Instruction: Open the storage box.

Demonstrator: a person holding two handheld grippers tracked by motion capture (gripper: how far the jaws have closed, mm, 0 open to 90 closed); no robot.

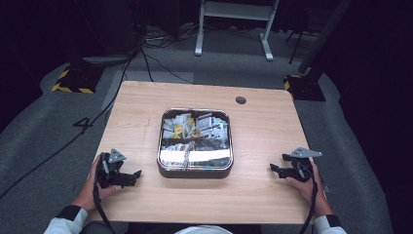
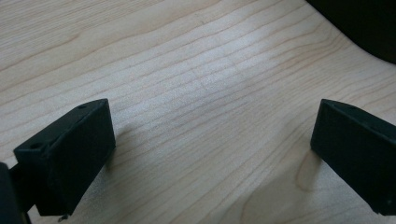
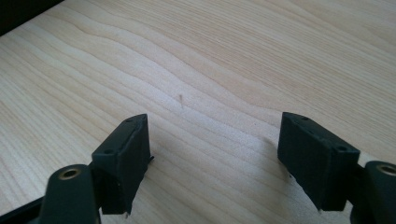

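Both tools rest on the tabletop [image 1: 263, 126] with jaws apart and empty, left tool [image 1: 127, 179] lower left, right tool [image 1: 278, 170] lower right, the metal tray [image 1: 195, 170] of small parts sitting centre frame between them.

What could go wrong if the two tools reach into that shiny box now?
The box looks crammed with small packets, so an open tool might pinch several together or knock some out. The left tool and right tool sit on opposite sides of it; reaching in together, they might bump. A push on its rim could slide it across the table.
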